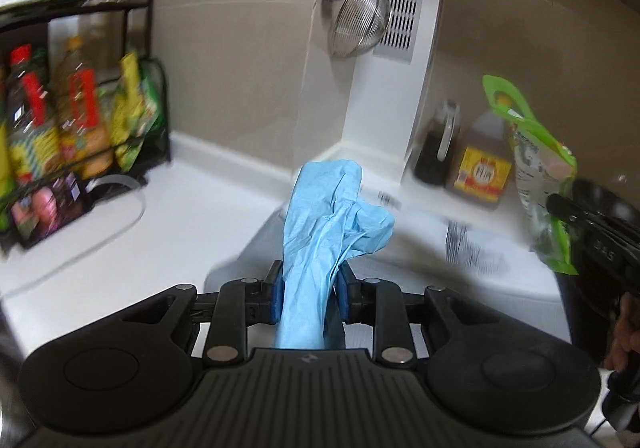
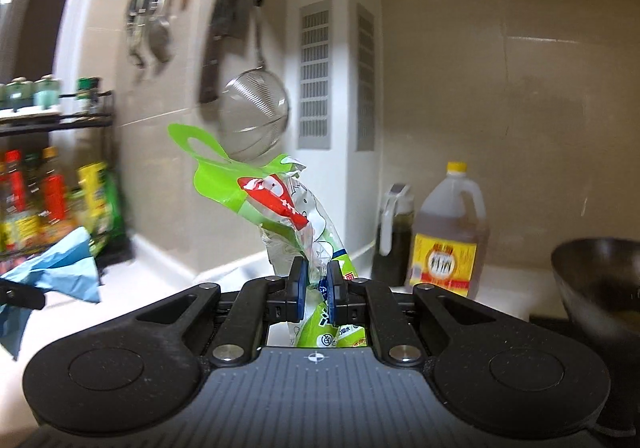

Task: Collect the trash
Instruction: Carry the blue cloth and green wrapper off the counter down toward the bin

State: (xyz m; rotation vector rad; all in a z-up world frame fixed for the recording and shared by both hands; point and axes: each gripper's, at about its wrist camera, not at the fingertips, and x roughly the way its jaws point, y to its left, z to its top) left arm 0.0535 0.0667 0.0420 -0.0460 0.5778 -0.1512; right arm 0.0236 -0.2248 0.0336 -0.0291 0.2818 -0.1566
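My left gripper (image 1: 308, 294) is shut on a crumpled light-blue glove (image 1: 330, 212) that stands up between the blue pads above the white counter (image 1: 120, 248). The glove also shows at the left edge of the right wrist view (image 2: 60, 268). My right gripper (image 2: 317, 288) is shut on a green and clear plastic snack bag (image 2: 280, 204) with a red label, held upright. The bag and the right gripper show at the right in the left wrist view (image 1: 540, 176).
A black rack (image 1: 72, 108) with sauce bottles stands at the left. A metal strainer (image 1: 360, 24) hangs on the wall. An oil jug (image 2: 448, 240) and a dark bottle (image 2: 392, 236) stand in the corner. A dark wok (image 2: 600, 280) sits at the right.
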